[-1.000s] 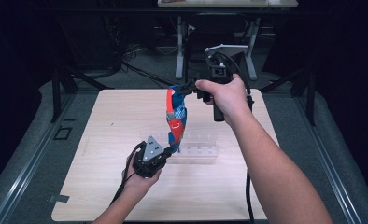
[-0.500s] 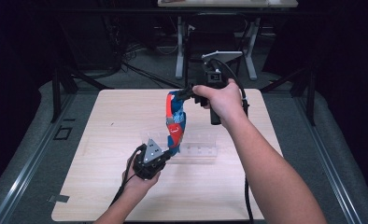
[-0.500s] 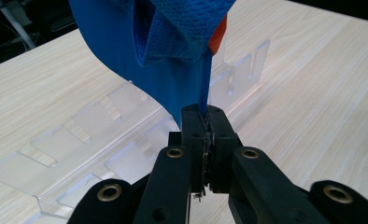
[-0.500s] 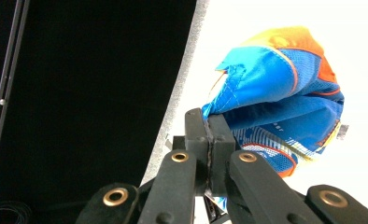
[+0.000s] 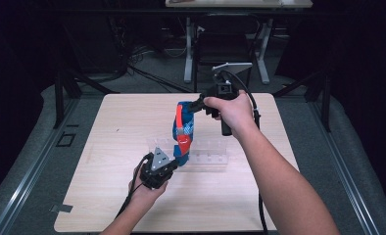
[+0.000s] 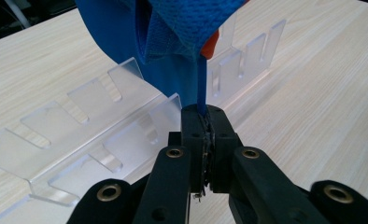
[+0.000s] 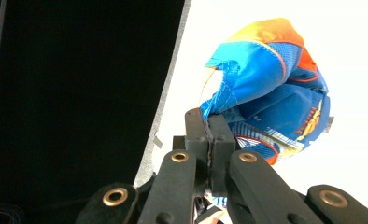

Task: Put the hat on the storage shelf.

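A blue, red and orange fabric piece (image 5: 182, 132) hangs stretched between my two grippers over the table's middle. My right gripper (image 5: 195, 106) is shut on its upper end, held up above the table. My left gripper (image 5: 174, 163) is shut on its lower edge, close to the tabletop. In the left gripper view the closed jaws pinch a thin blue edge of the fabric (image 6: 173, 37). In the right gripper view the jaws clamp a stitched blue corner of the fabric (image 7: 266, 88), whose bulk bunches beyond.
A clear acrylic slotted rack (image 5: 208, 154) lies on the wooden table (image 5: 108, 137) under and right of the fabric; it appears as the rack (image 6: 79, 126) in front of the left jaws. Table legs and cables stand on the dark floor beyond.
My right gripper has lifted and shifted slightly, drawing the fabric's upper end up. The left gripper has stayed near the rack.
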`<state>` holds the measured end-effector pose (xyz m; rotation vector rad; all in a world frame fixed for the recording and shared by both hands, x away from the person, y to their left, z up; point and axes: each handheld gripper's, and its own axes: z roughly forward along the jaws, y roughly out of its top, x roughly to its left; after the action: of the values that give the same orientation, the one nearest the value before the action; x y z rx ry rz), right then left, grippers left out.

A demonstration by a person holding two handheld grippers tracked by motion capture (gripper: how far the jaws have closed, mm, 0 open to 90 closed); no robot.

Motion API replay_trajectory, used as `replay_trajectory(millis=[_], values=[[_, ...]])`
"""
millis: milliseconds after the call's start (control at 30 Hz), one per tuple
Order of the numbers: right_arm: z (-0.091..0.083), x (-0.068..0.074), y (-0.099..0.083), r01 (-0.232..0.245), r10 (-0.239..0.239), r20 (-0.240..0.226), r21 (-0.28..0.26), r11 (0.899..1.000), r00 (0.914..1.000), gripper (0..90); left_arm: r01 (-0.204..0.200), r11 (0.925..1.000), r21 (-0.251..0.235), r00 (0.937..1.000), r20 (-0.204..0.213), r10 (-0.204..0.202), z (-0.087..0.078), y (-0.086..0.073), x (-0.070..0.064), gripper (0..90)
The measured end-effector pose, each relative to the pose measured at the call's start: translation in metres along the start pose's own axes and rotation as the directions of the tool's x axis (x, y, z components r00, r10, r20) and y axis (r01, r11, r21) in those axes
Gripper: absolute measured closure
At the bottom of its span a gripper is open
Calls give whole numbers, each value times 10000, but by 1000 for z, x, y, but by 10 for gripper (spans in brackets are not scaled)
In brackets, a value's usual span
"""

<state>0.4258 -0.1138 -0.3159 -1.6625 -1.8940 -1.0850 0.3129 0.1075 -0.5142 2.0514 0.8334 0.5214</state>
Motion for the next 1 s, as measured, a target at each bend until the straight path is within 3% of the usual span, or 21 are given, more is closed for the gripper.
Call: replay_trajectory(millis=[667, 833, 1000], values=[[2, -15, -2, -197, 193, 319, 121, 9997, 9993, 896, 201, 9998, 89, 9998, -47, -200, 2, -6, 3, 872], [1, -19, -3, -145, 134, 426, 269, 9995, 9990, 858, 213, 9997, 153, 9997, -94, -212, 0, -8, 4, 866], [-8, -23, -3, -117, 114, 618, 37, 9999, 9980, 803, 292, 9994, 174, 9995, -146, -290, -2, -11, 6, 844]])
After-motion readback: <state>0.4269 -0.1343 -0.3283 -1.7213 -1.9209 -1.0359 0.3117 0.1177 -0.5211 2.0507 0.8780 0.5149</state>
